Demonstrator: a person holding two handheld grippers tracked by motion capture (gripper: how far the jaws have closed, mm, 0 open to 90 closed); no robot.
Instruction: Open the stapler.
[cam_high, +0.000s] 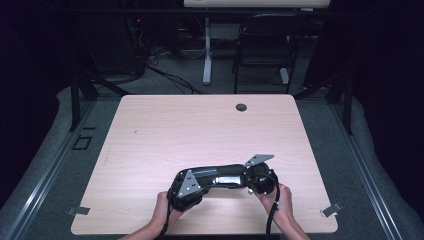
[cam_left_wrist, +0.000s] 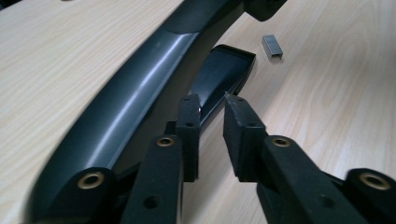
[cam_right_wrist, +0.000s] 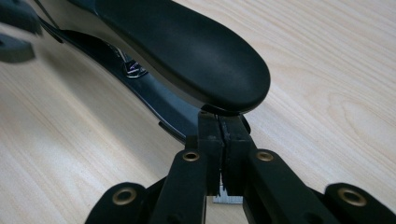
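A black stapler (cam_high: 227, 177) lies near the table's front edge, between the two hand-held grippers. In the left gripper view its long top arm (cam_left_wrist: 140, 88) stands raised over the base (cam_left_wrist: 222, 74). My left gripper (cam_left_wrist: 212, 105) is open, with a small gap and nothing between the pads, just short of the base. My right gripper (cam_right_wrist: 219, 119) is shut, its tips against the stapler's end under the rounded black cover (cam_right_wrist: 187, 51). A short strip of staples (cam_left_wrist: 272, 46) lies on the wood beside that end; in the right gripper view the strip of staples (cam_right_wrist: 228, 199) peeks out below the jaws.
The pale wooden table (cam_high: 175, 135) has a cable hole (cam_high: 241, 107) at its far edge. Metal clips (cam_high: 78, 210) (cam_high: 331, 210) sit at both front corners. A dark chair (cam_high: 265, 45) and a desk leg stand beyond the table.
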